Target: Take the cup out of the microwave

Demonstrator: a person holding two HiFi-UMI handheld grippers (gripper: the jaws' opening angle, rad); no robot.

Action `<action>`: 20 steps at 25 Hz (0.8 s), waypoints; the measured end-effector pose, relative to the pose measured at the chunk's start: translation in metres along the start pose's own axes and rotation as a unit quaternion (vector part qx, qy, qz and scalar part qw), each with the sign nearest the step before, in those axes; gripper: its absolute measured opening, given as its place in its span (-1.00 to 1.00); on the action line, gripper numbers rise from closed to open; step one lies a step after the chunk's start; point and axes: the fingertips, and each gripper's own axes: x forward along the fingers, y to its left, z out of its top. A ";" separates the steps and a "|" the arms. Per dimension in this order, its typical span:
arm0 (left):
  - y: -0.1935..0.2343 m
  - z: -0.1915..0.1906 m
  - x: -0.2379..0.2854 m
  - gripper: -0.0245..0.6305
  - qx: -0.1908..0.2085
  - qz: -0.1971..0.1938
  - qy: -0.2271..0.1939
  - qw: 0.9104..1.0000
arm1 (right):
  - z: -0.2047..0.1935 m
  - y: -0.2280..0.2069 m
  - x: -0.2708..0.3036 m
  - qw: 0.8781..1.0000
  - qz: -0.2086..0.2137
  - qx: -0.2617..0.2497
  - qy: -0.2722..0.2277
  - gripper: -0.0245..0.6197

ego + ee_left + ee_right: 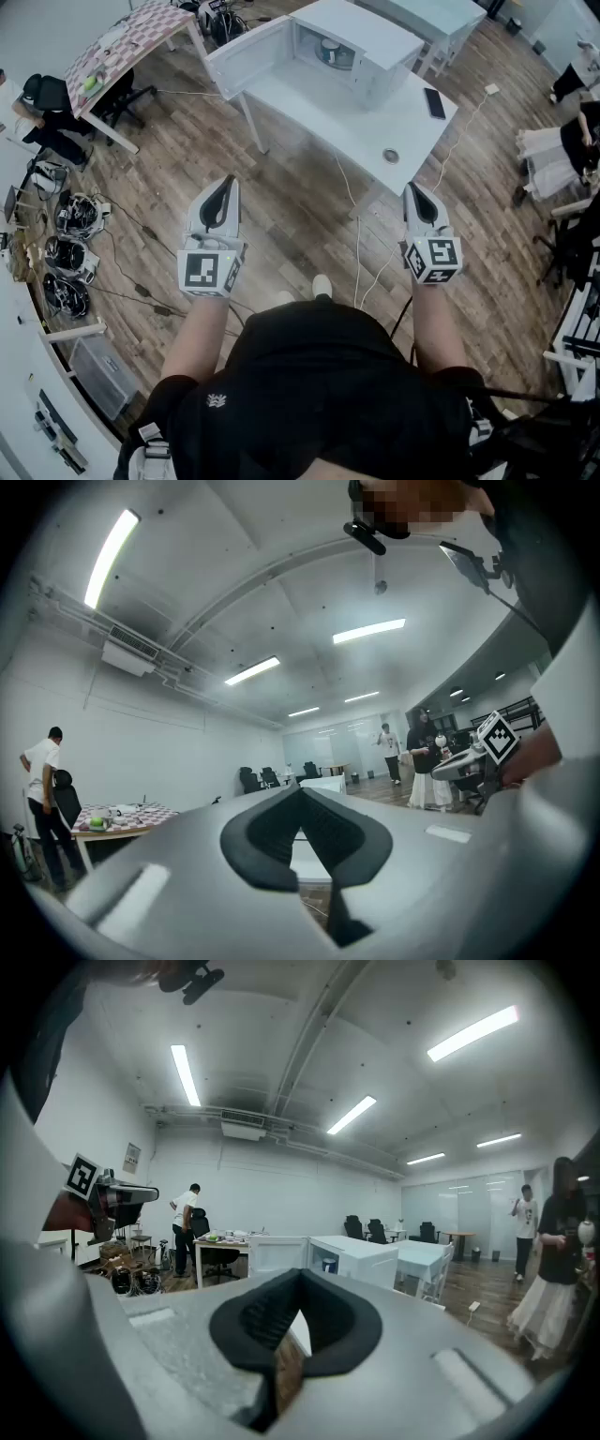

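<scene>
Wooden floor (281,216) surrounds white table (361,127) bearing open microwave (361,28).

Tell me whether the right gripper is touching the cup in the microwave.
Apart. Head view: the right gripper hangs over the floor, short of the table, while the cup sits inside the open microwave.

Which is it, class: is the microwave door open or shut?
Open: the door stands swung out left of the microwave, leaving the cup inside visible.
</scene>
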 end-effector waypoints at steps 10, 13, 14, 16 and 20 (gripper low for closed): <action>-0.017 0.005 0.018 -0.92 0.009 0.017 0.003 1.000 | -0.009 -0.017 0.017 0.999 0.032 -0.003 -0.001 -0.92; -0.023 -0.002 0.029 -0.92 0.013 0.019 0.007 1.000 | -0.008 -0.024 0.026 0.999 0.046 0.011 -0.014 -0.92; -0.024 -0.004 0.032 -0.92 0.016 0.021 0.008 1.000 | -0.010 -0.025 0.030 0.999 0.049 0.013 -0.015 -0.92; -0.023 -0.009 0.038 -0.92 0.018 0.024 0.009 0.999 | -0.015 -0.026 0.038 0.999 0.051 0.015 -0.012 -0.92; -0.017 -0.016 0.054 -0.92 0.015 0.023 0.012 1.000 | -0.019 -0.027 0.056 0.999 0.049 0.020 -0.008 -0.92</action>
